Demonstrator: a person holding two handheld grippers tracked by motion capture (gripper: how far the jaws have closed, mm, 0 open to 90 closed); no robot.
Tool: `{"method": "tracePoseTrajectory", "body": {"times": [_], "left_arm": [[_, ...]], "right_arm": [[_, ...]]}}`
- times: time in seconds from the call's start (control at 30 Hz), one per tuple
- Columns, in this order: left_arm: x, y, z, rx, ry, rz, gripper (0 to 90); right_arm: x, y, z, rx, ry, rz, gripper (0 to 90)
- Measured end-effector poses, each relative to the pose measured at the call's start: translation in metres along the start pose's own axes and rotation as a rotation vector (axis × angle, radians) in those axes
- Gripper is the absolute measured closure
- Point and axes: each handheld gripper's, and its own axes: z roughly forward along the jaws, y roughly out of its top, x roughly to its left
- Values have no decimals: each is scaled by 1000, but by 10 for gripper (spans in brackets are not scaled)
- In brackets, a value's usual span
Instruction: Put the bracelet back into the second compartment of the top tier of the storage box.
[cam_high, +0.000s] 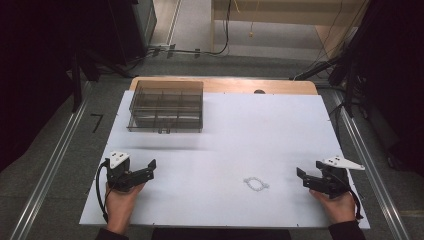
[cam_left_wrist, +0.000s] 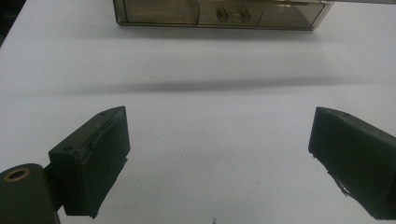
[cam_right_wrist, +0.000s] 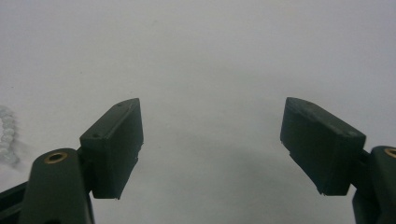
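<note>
High cam looks down on table (cam_high: 280, 125); both gripper cams skim it close.

Compartment box (cam_high: 166, 106) sits far left on table (cam_high: 280, 130), bead ring (cam_high: 256, 183) near right

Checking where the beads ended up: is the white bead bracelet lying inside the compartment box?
No, the bracelet lies on the bare white table near the right gripper, far from the box.

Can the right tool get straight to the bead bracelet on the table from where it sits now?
Probably yes. The right tool is open, holds nothing, and points toward the bead bracelet, with bare white table between them.
</note>
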Motion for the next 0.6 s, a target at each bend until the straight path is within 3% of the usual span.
{"method": "tracePoseTrajectory", "body": {"times": [0.6], "left_arm": [[2,0,-2,-15,-1,-16,59]], "right_arm": [[12,0,2,18,65,-34,236]]}}
